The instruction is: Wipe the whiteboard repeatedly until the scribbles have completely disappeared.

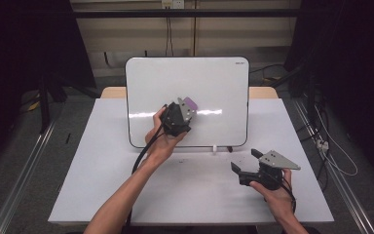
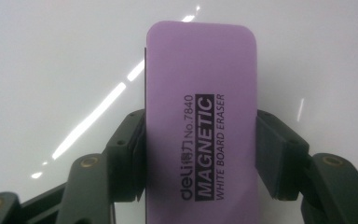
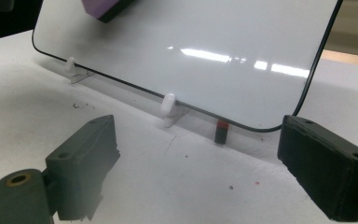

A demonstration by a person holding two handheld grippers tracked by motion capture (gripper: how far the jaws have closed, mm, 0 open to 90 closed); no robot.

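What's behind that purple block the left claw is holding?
Behind the purple eraser, clamped in the left gripper, is the glossy whiteboard, blank around it apart from light streaks. The patch the eraser covers is hidden, so I cannot tell whether anything is written there.

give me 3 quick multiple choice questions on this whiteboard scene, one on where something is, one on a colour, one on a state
1. Where is the purple rectangular magnetic eraser?
A. lying flat on the white table
B. in the left gripper at the upright glossy whiteboard
C. in the right gripper

2. What colour is the eraser's printed lettering?
A. black
B. red
C. green

3. How do the right gripper's jaws stand?
A. shut on a marker
B. shut on nothing
C. open, holding nothing

Answers:
1. B: the left gripper holds the eraser up at the whiteboard, its jaws pressed on both long sides.
2. A: "MAGNETIC WHITE BOARD ERASER" reads in black in the left gripper view.
3. C: the right gripper hangs over the white table with its jaws wide apart.
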